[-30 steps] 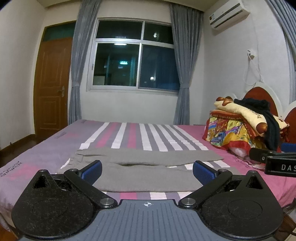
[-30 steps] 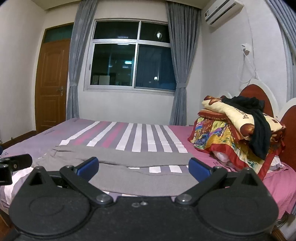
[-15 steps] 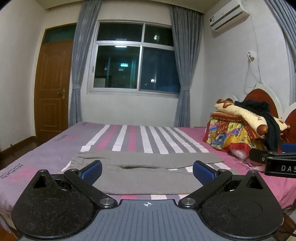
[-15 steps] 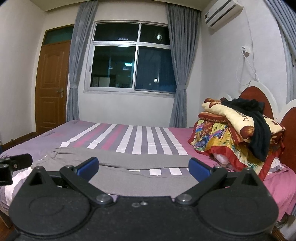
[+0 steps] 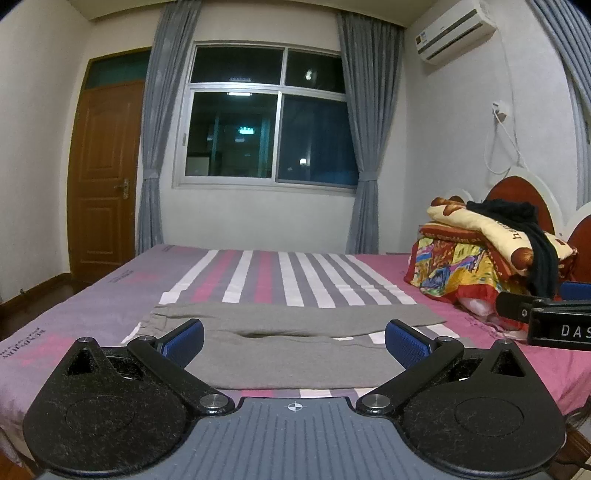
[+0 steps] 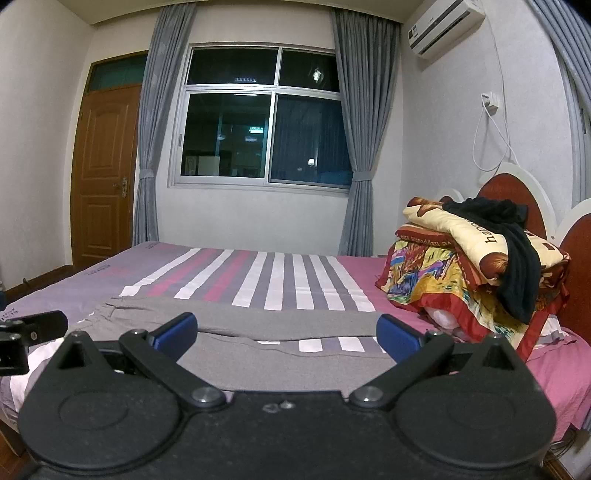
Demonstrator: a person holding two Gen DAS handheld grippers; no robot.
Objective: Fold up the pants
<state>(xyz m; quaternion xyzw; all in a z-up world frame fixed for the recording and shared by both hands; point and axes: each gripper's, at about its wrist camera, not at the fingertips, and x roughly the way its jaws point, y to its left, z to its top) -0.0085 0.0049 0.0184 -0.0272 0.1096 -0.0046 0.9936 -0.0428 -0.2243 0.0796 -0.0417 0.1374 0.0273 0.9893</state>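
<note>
Now I am holding both hand-held grippers, left [image 5: 293, 338] and right [image 6: 286, 334], spread wide and empty before the gray pants [image 5: 291, 339] lying crosswise on the bed [image 5: 92, 310].

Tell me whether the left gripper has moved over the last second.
Yes. Judged against the window, the left gripper has sunk: in its view the window and the bed sit lower, and the gray pants look flatter.

A striped pink-and-purple bed [image 5: 110, 306] fills the room. Beyond the bed, a dark window [image 5: 269, 125] between grey curtains [image 5: 153, 147]; left of the window, a wooden door [image 5: 105, 173]; right, an air conditioner [image 5: 454, 31].
</note>
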